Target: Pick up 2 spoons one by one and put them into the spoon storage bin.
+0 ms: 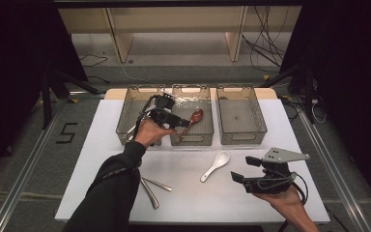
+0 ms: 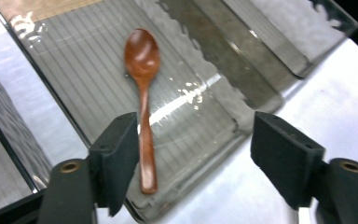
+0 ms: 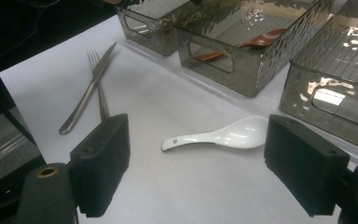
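Left tongs (image 2: 193, 154) wide over wooden spoon (image 2: 142, 88) in middle bin (image 1: 192, 141) — right tongs (image 3: 196, 163) wide, white spoon (image 3: 223, 136), fork (image 3: 99, 88), knife (image 3: 87, 93) unsorted on worktop (image 1: 188, 193).

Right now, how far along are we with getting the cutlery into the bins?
Done, it seems: the wooden spoon lies in the middle bin. In hand: nothing; the left tongs are open over that spoon's handle, and the right tongs hang open near the white spoon. Left: the white spoon, knife and fork are on the table; the right bin looks empty.
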{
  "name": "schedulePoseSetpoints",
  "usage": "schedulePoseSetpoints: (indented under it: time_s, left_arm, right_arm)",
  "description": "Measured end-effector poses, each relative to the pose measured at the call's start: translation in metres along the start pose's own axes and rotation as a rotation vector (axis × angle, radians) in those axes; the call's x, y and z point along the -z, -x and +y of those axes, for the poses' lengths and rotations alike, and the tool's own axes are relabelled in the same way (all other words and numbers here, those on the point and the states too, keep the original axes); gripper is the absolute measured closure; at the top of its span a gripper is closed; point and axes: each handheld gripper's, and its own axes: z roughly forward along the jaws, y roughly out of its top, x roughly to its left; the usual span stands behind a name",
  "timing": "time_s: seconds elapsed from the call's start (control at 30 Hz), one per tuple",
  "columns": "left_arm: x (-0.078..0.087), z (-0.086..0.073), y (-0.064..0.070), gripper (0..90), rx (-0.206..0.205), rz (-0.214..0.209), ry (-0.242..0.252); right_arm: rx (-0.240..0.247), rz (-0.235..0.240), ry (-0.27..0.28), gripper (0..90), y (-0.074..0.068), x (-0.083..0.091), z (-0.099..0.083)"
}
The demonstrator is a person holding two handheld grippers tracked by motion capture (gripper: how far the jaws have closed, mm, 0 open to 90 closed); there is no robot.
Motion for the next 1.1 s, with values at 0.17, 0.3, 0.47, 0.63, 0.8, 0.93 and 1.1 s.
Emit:
schedulePoseSetpoints:
  time_s: [0.17,0.3,0.47,0.63,0.8,0.93,1.1]
  left_arm:
    - [0.008,-0.019,0.009,24.9,-0.030,-0.020,0.001]
    - [0.017,-0.032,0.015,22.8,-0.049,-0.034,0.006]
    - [0.020,-0.040,0.022,21.0,-0.054,-0.032,-0.003]
    - [0.021,-0.046,0.032,19.3,-0.069,-0.036,-0.012]
    - [0.021,-0.051,0.041,18.8,-0.081,-0.039,-0.013]
    - [0.015,-0.059,0.048,18.4,-0.091,-0.040,-0.030]
    - [0.008,-0.064,0.055,18.3,-0.110,-0.024,-0.052]
  right_arm:
    - [0.000,-0.002,0.005,23.5,0.001,0.002,0.000]
    - [-0.005,-0.008,0.003,23.5,0.001,0.001,0.000]
    - [-0.002,-0.006,0.001,23.5,0.000,0.001,0.000]
    - [-0.001,-0.007,0.003,23.4,-0.001,0.002,0.000]
    - [0.001,-0.009,0.006,23.4,0.000,0.002,0.000]
    - [-0.002,-0.010,0.009,23.4,0.000,0.003,0.000]
    - [0.000,-0.010,0.008,23.4,0.000,0.003,0.001]
